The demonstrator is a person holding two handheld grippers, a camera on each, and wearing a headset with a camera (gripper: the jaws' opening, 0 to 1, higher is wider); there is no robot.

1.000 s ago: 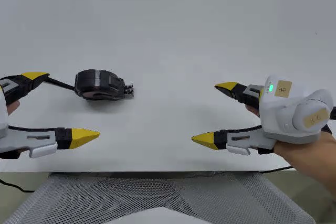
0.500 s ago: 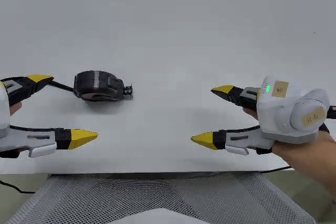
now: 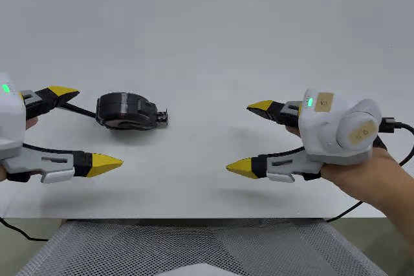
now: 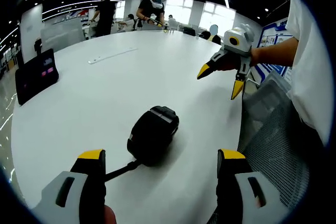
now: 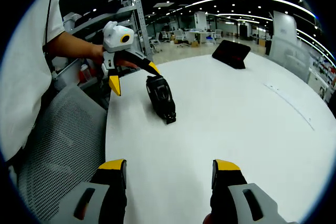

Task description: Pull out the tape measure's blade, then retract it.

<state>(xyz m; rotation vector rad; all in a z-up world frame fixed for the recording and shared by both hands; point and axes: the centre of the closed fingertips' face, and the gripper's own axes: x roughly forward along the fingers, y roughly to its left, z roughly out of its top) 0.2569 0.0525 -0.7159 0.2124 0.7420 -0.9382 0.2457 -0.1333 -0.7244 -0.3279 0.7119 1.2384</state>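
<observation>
A black tape measure lies on its side on the white table, its blade hook pointing right and a black strap trailing left. My left gripper is open just left of it, its jaws bracketing the tape measure from behind without touching. My right gripper is open well to the right, jaws aimed at the tape measure with nothing between them. The left gripper hovers by the case in the right gripper view, and the right gripper sits far off in the left gripper view.
A grey mesh chair sits at the table's near edge. A dark tablet stands on the table far from the work. A cable trails from the right gripper. People stand at the far side of the room.
Both grippers have moved inward: the left one closer to the tape measure, the right one leftward toward it. The tape measure has stayed put.
</observation>
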